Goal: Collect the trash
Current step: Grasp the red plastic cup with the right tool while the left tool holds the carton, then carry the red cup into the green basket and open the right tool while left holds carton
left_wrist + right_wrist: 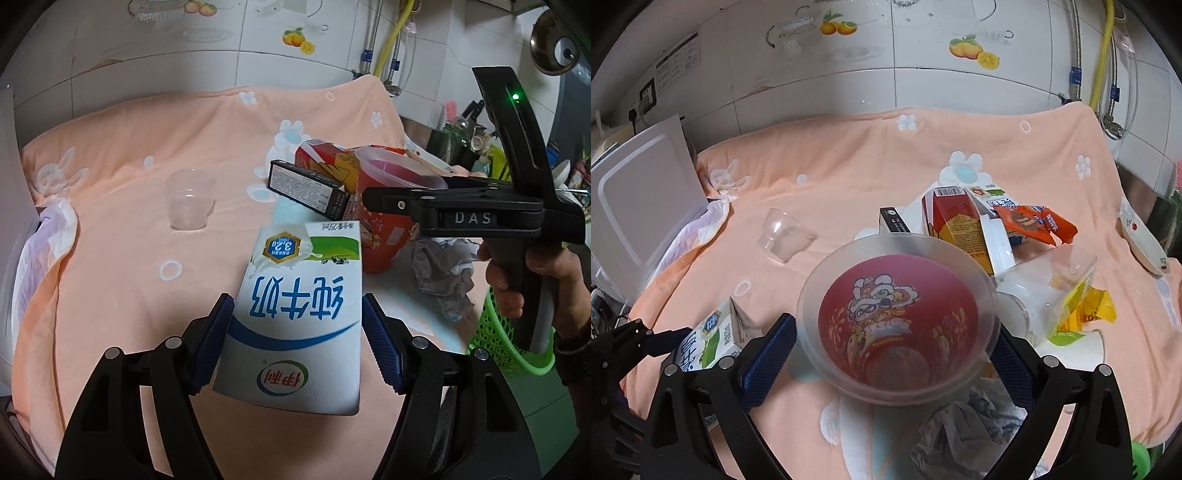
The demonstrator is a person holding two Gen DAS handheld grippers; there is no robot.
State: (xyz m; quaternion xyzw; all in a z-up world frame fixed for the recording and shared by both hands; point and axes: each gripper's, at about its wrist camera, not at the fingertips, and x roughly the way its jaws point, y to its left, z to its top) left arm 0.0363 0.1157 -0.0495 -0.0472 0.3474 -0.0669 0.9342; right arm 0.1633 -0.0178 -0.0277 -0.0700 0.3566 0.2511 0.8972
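My left gripper [298, 343] is shut on a white and blue milk carton [295, 317] and holds it above the peach cloth; the carton also shows in the right wrist view [705, 343]. My right gripper [894, 354] is shut on a red plastic cup [897, 325] with a cartoon print, seen from above its mouth; the cup also shows in the left wrist view [388, 206]. A black box [306, 188], a red carton [956, 221], an orange wrapper [1034, 221], a yellow wrapper [1089, 306] and crumpled paper [967, 432] lie around the cup.
A clear plastic cup [190, 199] stands on the peach cloth [129, 177]. A green mesh basket [506, 343] sits at the right edge. A white dish [1141, 240] lies at the far right. A white appliance [639, 195] stands at left. Tiled wall behind.
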